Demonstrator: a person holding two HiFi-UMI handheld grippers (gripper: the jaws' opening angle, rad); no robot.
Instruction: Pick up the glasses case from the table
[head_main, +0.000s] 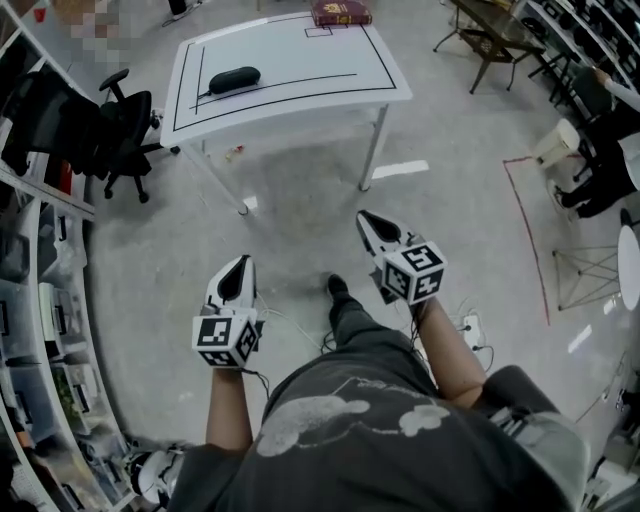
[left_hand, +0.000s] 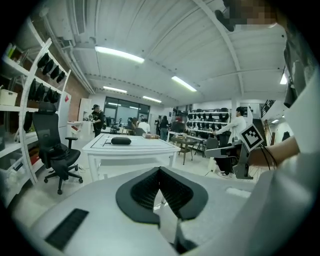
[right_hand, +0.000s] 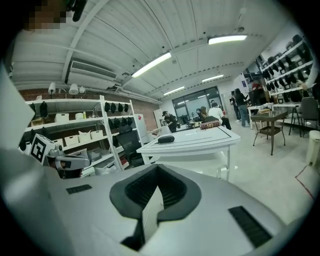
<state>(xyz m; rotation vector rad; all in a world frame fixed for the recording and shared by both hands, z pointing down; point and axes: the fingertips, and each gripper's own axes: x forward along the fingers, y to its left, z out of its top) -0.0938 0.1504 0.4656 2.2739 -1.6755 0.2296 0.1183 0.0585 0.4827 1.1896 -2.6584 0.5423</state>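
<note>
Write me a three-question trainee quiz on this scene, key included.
1. True or false: the glasses case lies on the white table, and neither the left gripper nor the right gripper touches it.
2. What else is on that table? A) a dark red book B) a mug C) a laptop
3. Fill in: both grippers' jaws are ____.
Key: 1 true; 2 A; 3 shut, with nothing between them.

No legible text or signs.
</note>
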